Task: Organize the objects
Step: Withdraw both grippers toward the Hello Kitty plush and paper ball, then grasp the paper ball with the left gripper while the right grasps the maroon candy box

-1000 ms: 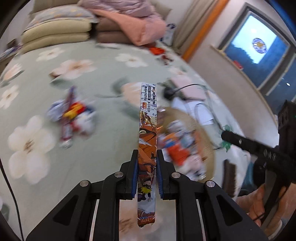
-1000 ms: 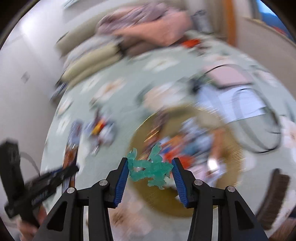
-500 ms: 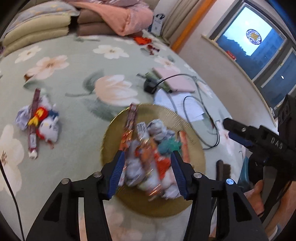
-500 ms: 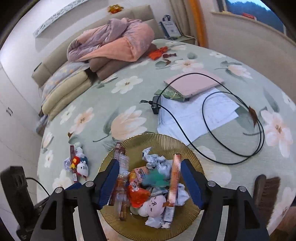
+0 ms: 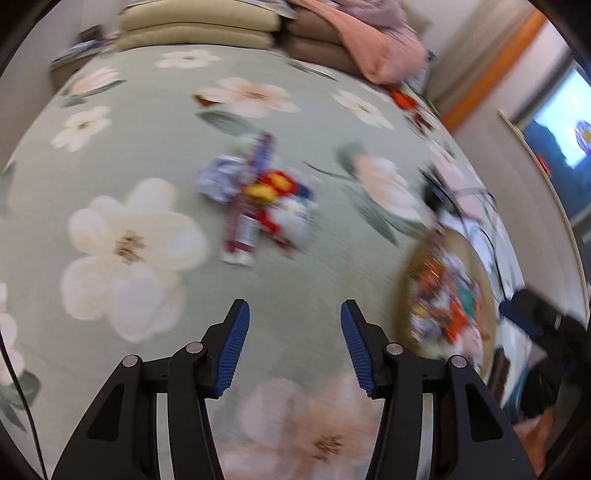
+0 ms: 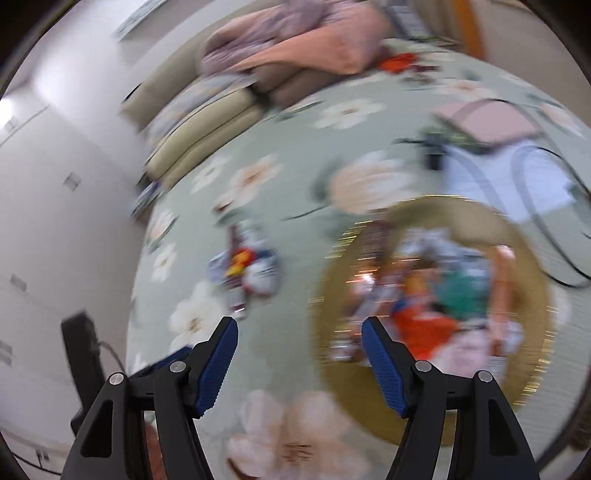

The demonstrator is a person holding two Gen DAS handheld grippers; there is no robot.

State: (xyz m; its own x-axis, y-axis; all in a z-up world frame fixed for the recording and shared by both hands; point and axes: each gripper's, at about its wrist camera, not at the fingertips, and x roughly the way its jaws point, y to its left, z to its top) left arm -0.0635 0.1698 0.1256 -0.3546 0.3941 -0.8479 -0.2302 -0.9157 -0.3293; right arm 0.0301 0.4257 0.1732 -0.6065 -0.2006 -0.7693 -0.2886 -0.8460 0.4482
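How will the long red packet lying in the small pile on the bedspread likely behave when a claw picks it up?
The packet looks thin and flat, so probably light and floppy, sagging if pinched at one end. Its wrapper seems glossy, so perhaps slippery. It lies against the toys, which may shift as it lifts. Blur limits certainty.

A home bedroom: a bed (image 5: 155,122) under a floral green sheet, stacked pillows (image 5: 199,26) and a pink blanket (image 6: 295,40) at its head, a window (image 5: 565,92) beside it.

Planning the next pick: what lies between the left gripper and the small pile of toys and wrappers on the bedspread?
Left wrist view: only bare floral bedspread lies between the open left gripper and the pile.
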